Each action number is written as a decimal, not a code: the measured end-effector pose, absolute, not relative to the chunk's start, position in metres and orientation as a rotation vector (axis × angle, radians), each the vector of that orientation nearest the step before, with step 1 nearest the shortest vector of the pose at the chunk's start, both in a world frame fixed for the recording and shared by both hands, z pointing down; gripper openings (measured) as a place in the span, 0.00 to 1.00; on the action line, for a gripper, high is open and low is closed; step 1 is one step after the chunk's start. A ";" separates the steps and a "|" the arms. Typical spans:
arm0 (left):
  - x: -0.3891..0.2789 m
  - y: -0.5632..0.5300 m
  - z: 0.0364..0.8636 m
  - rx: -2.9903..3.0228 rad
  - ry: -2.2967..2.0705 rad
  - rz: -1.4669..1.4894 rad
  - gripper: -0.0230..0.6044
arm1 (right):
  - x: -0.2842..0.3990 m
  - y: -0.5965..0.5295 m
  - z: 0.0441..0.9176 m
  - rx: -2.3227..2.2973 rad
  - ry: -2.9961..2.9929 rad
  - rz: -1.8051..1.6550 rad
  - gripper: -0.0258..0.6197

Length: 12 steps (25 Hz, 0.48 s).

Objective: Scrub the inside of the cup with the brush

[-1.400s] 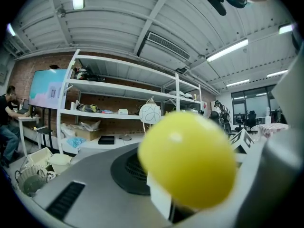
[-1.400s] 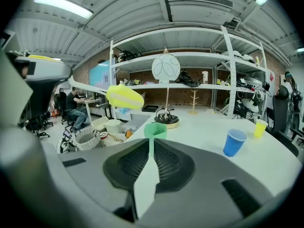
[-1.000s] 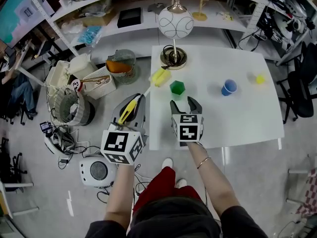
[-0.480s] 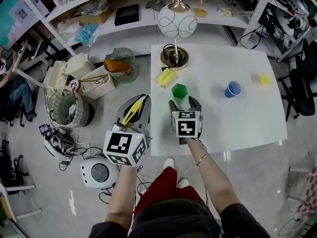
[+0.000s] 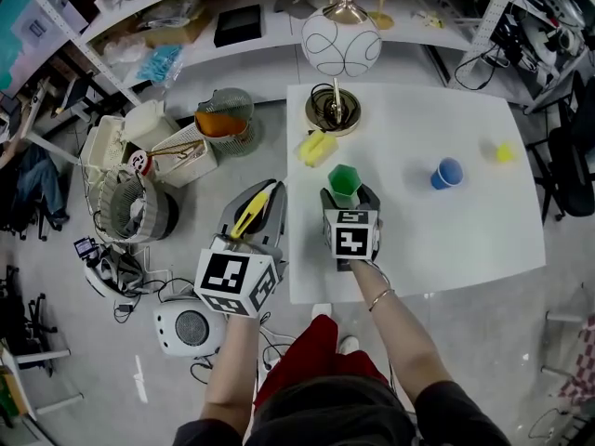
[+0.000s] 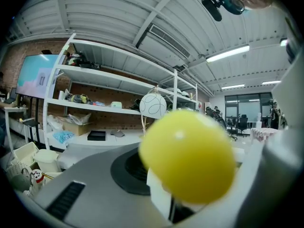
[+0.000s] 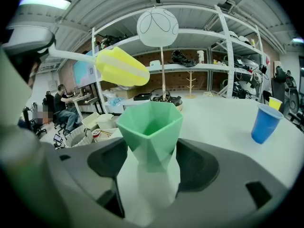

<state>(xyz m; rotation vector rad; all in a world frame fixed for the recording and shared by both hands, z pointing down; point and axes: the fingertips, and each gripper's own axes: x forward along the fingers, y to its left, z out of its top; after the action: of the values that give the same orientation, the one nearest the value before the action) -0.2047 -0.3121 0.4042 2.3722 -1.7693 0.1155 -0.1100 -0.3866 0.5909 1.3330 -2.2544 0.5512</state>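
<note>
A green faceted cup (image 5: 344,179) with a pale lower half stands upright near the front left of the white table (image 5: 446,240). My right gripper (image 5: 346,196) has just been opening, and its jaws now stand wide on either side of the cup (image 7: 151,127) without pressing it. My left gripper (image 5: 253,214) is shut on the yellow handle of the brush (image 5: 251,210). The handle's round end (image 6: 187,156) fills the left gripper view. The brush's yellow sponge head (image 5: 314,147) hangs over the table's left edge, left of and above the cup, and the sponge head (image 7: 121,68) also shows in the right gripper view.
A lamp with a white globe (image 5: 341,43) and a brass base (image 5: 333,114) stands behind the cup. A blue cup (image 5: 447,173) and a small yellow object (image 5: 505,151) sit to the right. Baskets and bins (image 5: 177,151) and a white fan (image 5: 191,328) crowd the floor on the left.
My right gripper has moved forward and down, so the green cup now stands between its jaws instead of ahead of them. The left gripper, with the brush, has shifted slightly.
</note>
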 end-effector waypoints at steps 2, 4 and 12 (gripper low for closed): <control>-0.205 -0.314 0.406 2.376 -1.758 0.121 0.11 | -0.108 -0.390 0.594 1.339 -2.233 0.535 0.52; -0.205 -0.316 0.407 2.383 -1.747 0.125 0.11 | -0.107 -0.391 0.597 1.326 -2.213 0.521 0.52; -0.198 -0.314 0.393 2.451 -1.686 0.118 0.11 | -0.096 -0.390 0.588 1.363 -2.211 0.468 0.51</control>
<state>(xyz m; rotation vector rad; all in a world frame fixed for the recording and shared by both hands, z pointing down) -0.1976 -0.3136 0.3929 2.4515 -1.6860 0.1179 -0.0963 -0.3899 0.5881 1.3633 -2.2109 0.4683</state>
